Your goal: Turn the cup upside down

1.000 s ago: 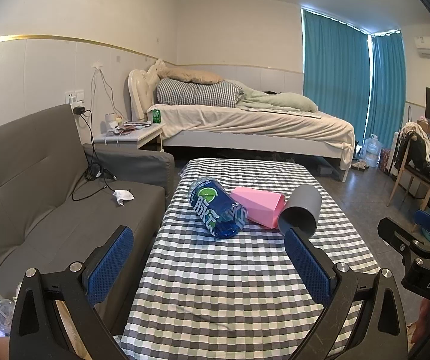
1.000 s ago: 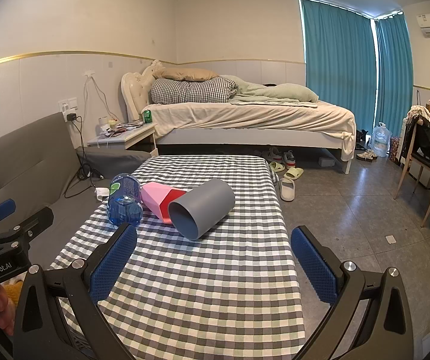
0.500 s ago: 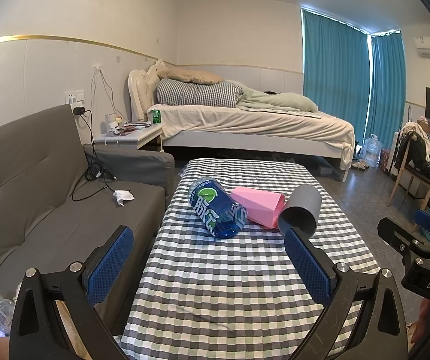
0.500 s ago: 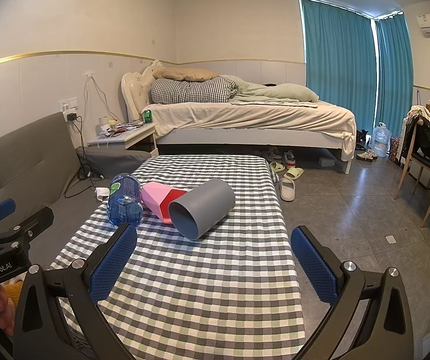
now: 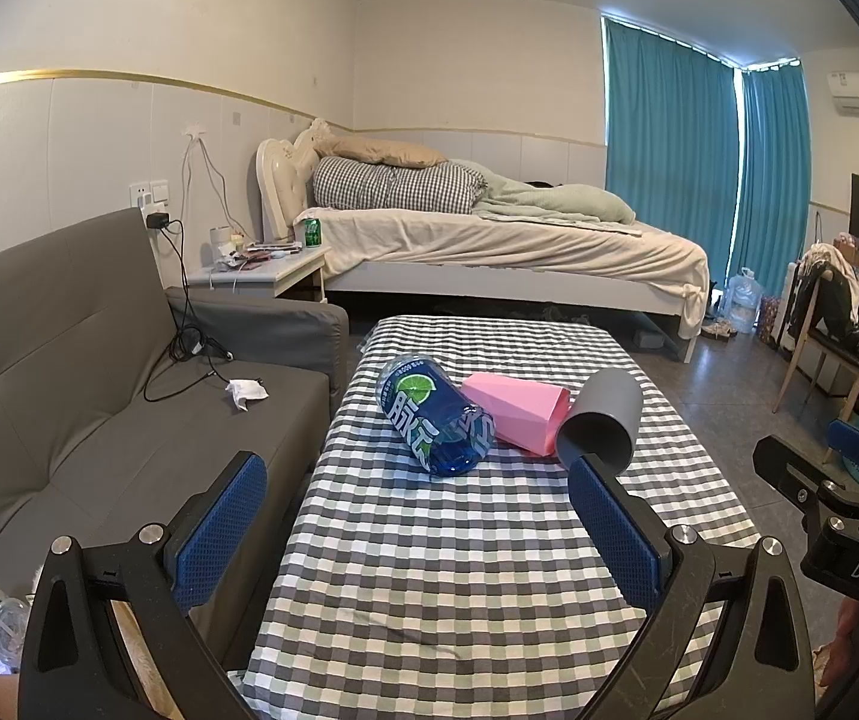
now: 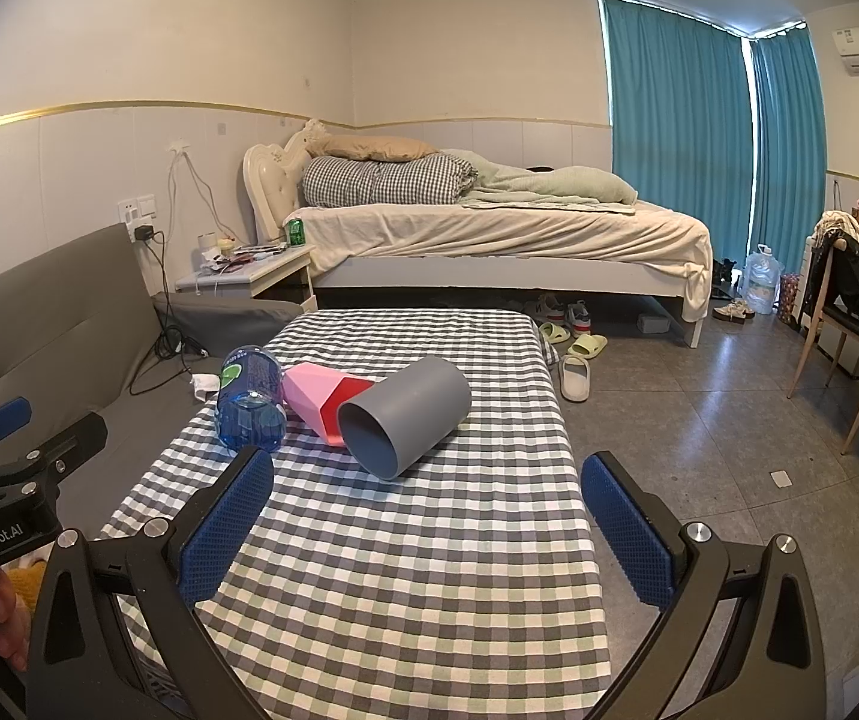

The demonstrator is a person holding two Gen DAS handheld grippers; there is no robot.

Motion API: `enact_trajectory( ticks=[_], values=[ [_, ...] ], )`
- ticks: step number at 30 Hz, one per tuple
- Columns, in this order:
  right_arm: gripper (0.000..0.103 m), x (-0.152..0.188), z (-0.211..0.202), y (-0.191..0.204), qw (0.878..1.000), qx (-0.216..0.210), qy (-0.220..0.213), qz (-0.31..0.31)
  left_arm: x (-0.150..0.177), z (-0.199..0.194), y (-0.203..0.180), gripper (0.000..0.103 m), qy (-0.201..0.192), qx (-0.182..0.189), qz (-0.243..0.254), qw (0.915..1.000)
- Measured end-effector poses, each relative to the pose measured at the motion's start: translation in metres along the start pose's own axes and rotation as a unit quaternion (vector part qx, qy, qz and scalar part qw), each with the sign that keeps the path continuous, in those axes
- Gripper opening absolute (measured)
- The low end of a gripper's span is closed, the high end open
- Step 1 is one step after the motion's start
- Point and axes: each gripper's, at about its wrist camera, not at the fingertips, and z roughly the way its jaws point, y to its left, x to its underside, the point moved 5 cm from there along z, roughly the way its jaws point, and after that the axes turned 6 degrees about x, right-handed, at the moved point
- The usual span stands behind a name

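A grey cup (image 6: pixel 405 423) lies on its side on the checked table (image 6: pixel 405 570), its open mouth turned towards me; it also shows as the grey cup (image 5: pixel 603 420) in the left wrist view. Touching it on the left lies a pink faceted cup (image 6: pixel 321 399), also on its side, seen too as the pink cup (image 5: pixel 516 411). My right gripper (image 6: pixel 426 525) is open and empty, short of the grey cup. My left gripper (image 5: pixel 414 525) is open and empty, nearer than the objects. Its right fingertip (image 5: pixel 588 474) overlaps the grey cup's rim in the picture.
A blue plastic bottle (image 5: pixel 435 420) lies on its side left of the pink cup. A grey sofa (image 5: pixel 69 396) runs along the table's left edge. A bed (image 6: pixel 489 240) stands beyond the table, slippers (image 6: pixel 573 369) on the floor to the right.
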Motion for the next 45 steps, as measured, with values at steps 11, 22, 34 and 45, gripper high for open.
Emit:
enact_trajectory(
  ticks=[11,22,34,45],
  values=[
    [0.103,-0.005,0.003,0.009,1.000,-0.014,0.004,0.006,-0.010,-0.003,0.017,0.103,0.011,-0.012,-0.014,0.9998],
    [0.103,-0.031,0.030,0.066,0.995,-0.088,0.008,-0.056,-0.012,0.024,0.079,0.103,0.049,-0.084,-0.078,0.9922],
    [0.103,-0.022,0.130,0.160,0.980,-0.132,0.073,-0.127,0.002,0.055,0.121,0.103,0.085,-0.123,-0.100,0.9837],
    [0.085,0.002,0.204,0.192,0.973,-0.121,0.127,-0.149,0.020,0.079,0.130,0.103,0.108,-0.108,-0.126,0.9801]
  ],
)
